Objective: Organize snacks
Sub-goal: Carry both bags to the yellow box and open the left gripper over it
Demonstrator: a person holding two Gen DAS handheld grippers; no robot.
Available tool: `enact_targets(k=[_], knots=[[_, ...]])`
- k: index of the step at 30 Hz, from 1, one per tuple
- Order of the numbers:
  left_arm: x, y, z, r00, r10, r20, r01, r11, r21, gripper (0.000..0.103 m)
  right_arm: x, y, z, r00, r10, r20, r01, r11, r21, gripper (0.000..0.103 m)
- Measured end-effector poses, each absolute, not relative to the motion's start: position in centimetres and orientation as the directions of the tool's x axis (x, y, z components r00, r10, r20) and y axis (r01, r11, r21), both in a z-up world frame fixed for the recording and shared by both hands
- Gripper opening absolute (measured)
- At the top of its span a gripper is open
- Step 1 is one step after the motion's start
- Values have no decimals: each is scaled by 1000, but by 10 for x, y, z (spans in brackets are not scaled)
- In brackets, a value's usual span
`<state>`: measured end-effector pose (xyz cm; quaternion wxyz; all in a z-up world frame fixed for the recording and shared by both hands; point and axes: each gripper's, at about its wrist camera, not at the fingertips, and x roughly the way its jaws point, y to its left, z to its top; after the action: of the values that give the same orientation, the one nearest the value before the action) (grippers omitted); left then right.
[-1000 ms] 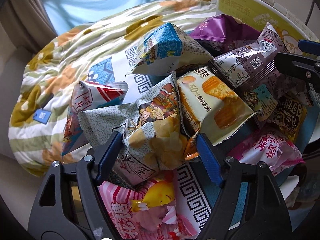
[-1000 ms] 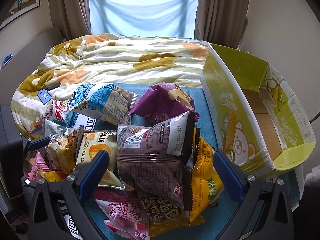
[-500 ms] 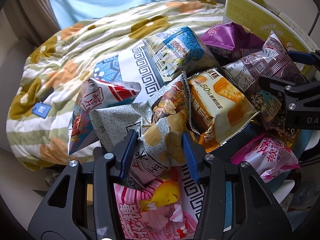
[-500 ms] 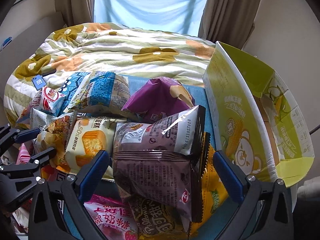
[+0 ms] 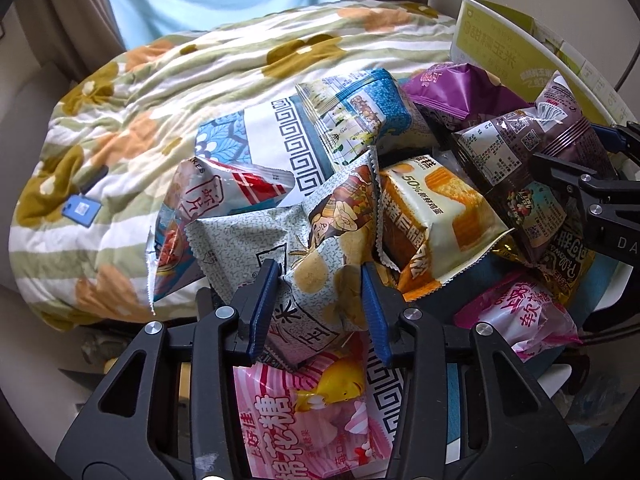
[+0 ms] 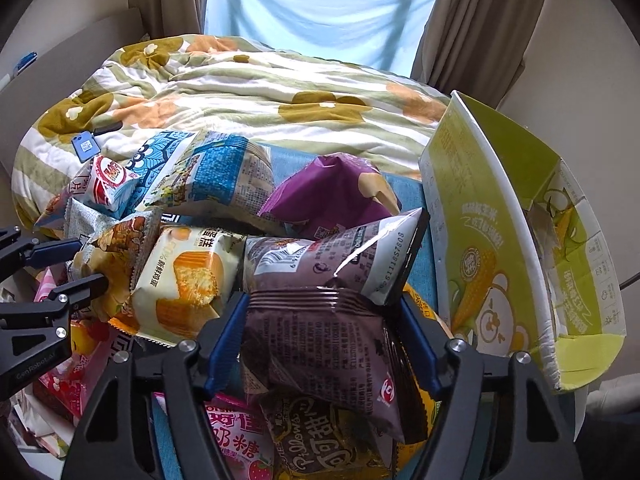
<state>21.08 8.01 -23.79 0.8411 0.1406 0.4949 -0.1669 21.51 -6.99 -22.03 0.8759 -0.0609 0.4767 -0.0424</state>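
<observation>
Evidently for boxing, left hand-held gripper (image 5: 320,292) clamps the chip bag (image 5: 316,256); right hand-held gripper (image 6: 320,332) clamps the brown snack packet (image 6: 320,320) beside the corn carton (image 6: 500,240).

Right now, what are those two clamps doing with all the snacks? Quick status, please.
Left gripper shut on grey-green chip bag. Right gripper shut on brown snack bag. Green box open at right, other packets crowd both bags.

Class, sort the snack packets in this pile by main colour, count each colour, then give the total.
Pink packets: 2
Purple packet: 1
Plum-brown packet: 1
Gold-brown packet: 1
Yellow packet: 1
Blue-and-white packet: 1
Red-and-white packet: 1
Cream packet: 1
Grey-green packet: 1
Total: 10
</observation>
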Motion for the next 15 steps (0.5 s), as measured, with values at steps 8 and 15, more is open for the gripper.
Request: enact_targets(k=[8,15], knots=[[200,80,-207,509,-133,-851,400,911,97,38,204,-75,-197,576,-118,-809,38,992,-118,68],[184,71,-169,558,-163,-814,414,904,103,38,189,-76,-170,617,-102,-780,47,995,-93,68]])
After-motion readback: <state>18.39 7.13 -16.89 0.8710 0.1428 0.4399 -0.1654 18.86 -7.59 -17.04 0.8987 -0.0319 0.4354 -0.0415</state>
